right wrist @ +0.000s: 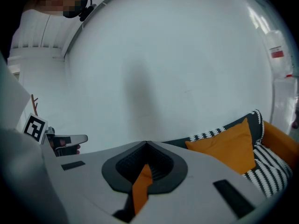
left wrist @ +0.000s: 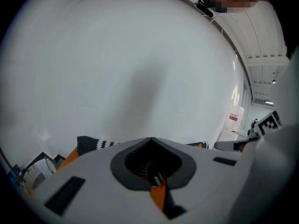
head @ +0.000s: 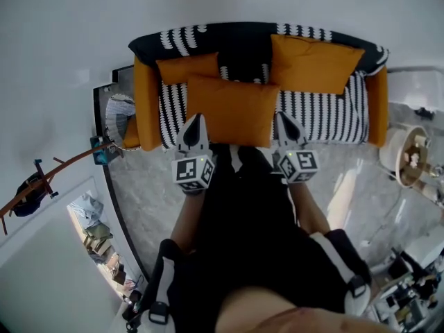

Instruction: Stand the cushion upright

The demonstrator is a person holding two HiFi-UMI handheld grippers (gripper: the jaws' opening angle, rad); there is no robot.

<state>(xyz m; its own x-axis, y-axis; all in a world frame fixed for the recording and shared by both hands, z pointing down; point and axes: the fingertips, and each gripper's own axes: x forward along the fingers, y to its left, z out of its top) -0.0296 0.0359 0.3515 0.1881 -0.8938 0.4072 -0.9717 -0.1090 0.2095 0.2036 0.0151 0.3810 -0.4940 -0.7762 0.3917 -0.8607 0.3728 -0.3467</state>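
The left gripper (head: 196,119) and the right gripper (head: 284,117) both have their jaws pressed together, tips at the near corners of the large orange rectangular fabric cushion (head: 232,109), which lies on the front of the orange sofa (head: 147,103) seat, its long axis along the sofa

Lower corners of the cushion (head: 232,109) seem hidden beneath left tool (head: 195,125) and right tool (head: 287,125).
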